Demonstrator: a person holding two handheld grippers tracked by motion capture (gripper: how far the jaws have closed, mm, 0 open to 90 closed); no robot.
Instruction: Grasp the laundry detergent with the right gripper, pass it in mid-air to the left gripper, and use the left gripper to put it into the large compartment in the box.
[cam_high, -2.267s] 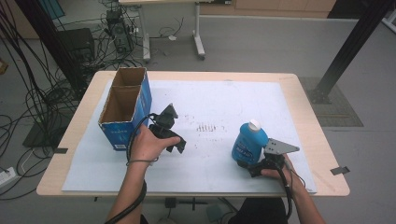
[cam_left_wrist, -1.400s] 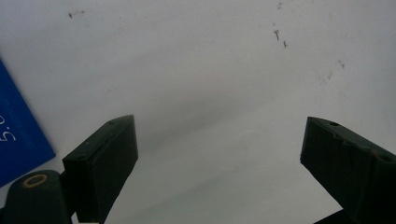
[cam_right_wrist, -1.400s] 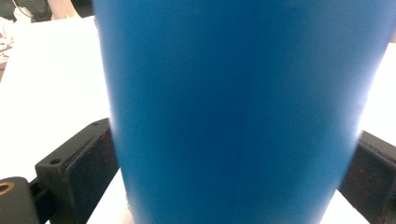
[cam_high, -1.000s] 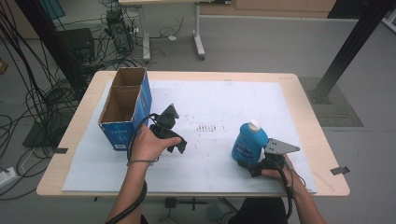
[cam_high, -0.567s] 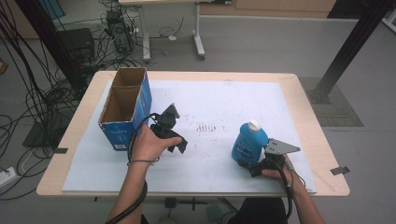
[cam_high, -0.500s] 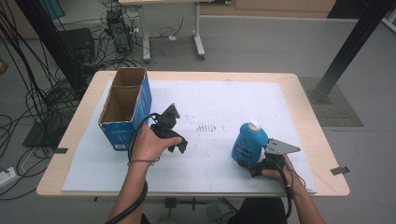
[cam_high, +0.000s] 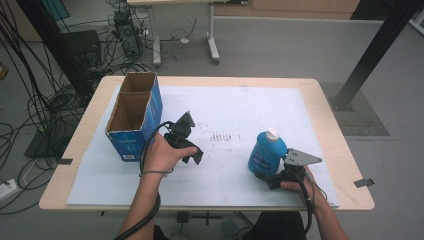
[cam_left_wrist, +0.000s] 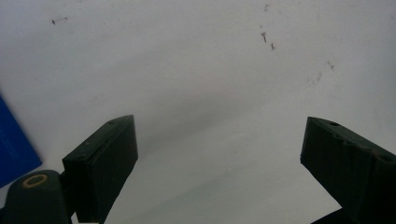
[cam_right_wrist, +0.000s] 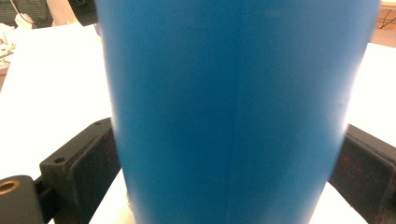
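Blue bottle, white cap, clamped by right gripper; left gripper spread.

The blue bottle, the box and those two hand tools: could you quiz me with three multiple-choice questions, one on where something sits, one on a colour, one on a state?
1. Where does the cardboard box stand?
A. table's far left
B. table's near right
C. on the floor

2. What colour is the cap on the bottle?
A. red
B. white
C. black

3. How is the left gripper?
A. shut on the bottle
B. shut on the box
C. open, holding nothing

Answers: 1 A, the high view shows the box at the far left corner. 2 B, a white cap tops the blue bottle, which the right gripper clamps. 3 C, the left gripper view shows its jaws apart over bare white sheet.
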